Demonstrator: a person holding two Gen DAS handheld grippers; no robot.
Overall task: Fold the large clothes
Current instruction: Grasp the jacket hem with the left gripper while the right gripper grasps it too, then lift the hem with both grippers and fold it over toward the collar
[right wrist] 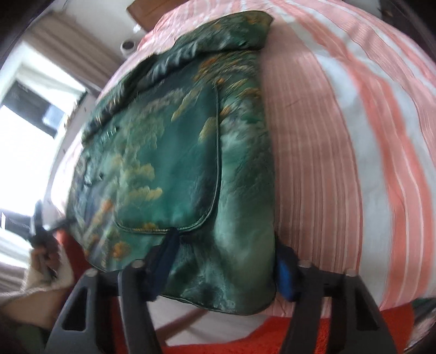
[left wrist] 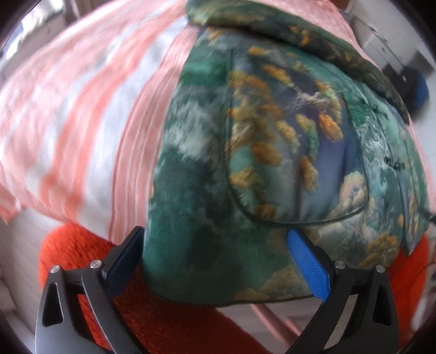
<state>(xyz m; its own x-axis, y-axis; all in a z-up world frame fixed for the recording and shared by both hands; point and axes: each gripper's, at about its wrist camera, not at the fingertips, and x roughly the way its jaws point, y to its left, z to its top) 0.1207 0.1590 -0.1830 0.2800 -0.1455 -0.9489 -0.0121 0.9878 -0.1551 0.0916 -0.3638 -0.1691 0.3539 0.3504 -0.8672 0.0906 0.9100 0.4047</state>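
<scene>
A green silk jacket (left wrist: 272,136) with gold and blue landscape print lies flat on a pink-and-white striped bed cover (left wrist: 81,109), pocket side up. My left gripper (left wrist: 215,234) straddles its near hem corner. The jaws stand wide, the blue pad (left wrist: 308,264) rests on the cloth, and nothing is pinched. In the right wrist view the same jacket (right wrist: 169,163) fills the middle. There my right gripper (right wrist: 226,245) has its fingers pressed in on the near hem just below the pocket seam, and the fabric puckers between them.
An orange knitted textile (left wrist: 68,253) lies under the bed's near edge and shows below the jacket (right wrist: 272,337). A hand (right wrist: 46,258) holding the other gripper shows at the left. A bright window (right wrist: 35,109) and a wooden headboard (right wrist: 141,13) lie beyond.
</scene>
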